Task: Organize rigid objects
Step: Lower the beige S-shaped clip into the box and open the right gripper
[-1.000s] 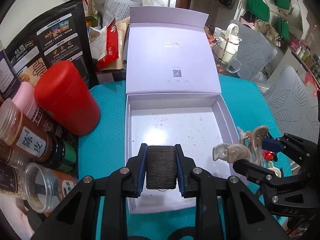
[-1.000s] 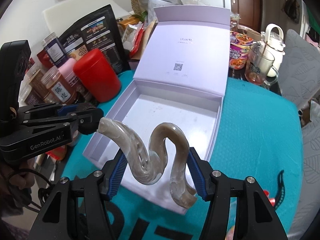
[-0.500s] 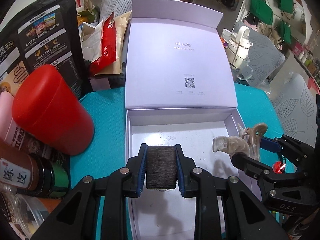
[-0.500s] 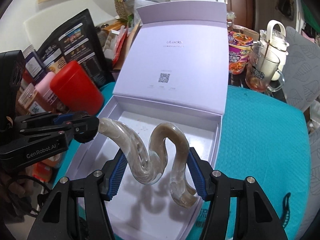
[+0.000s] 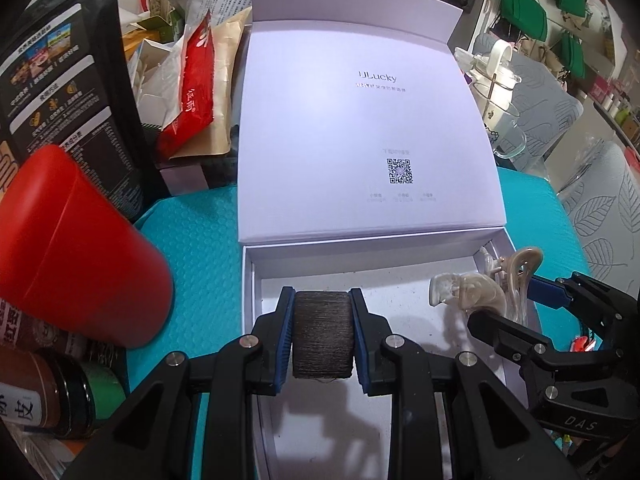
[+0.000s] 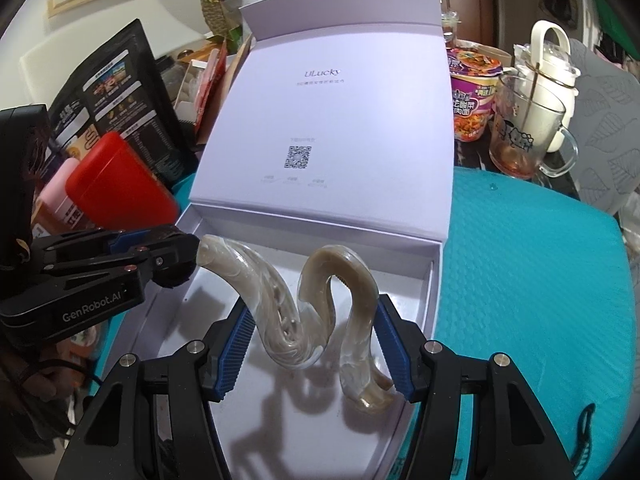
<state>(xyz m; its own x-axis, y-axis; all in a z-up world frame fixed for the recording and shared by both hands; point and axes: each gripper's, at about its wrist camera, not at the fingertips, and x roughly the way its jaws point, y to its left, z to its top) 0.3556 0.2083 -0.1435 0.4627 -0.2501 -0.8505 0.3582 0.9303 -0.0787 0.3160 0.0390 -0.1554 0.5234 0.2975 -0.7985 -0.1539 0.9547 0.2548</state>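
Over white box [image 5: 250, 280], left hand-held gripper [image 5: 322, 336] clamping thread spool [image 5: 323, 336], right hand-held gripper [image 6: 312, 344] pinching hair claw [image 6: 320, 312], spool ends hidden.

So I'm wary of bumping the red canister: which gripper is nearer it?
Left. The left gripper hangs just beside the red canister; the right gripper is across the box.

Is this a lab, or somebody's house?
Most likely a home dining table: an instant noodle cup, a Hello Kitty glass mug and spice jars crowd around the open gift box.
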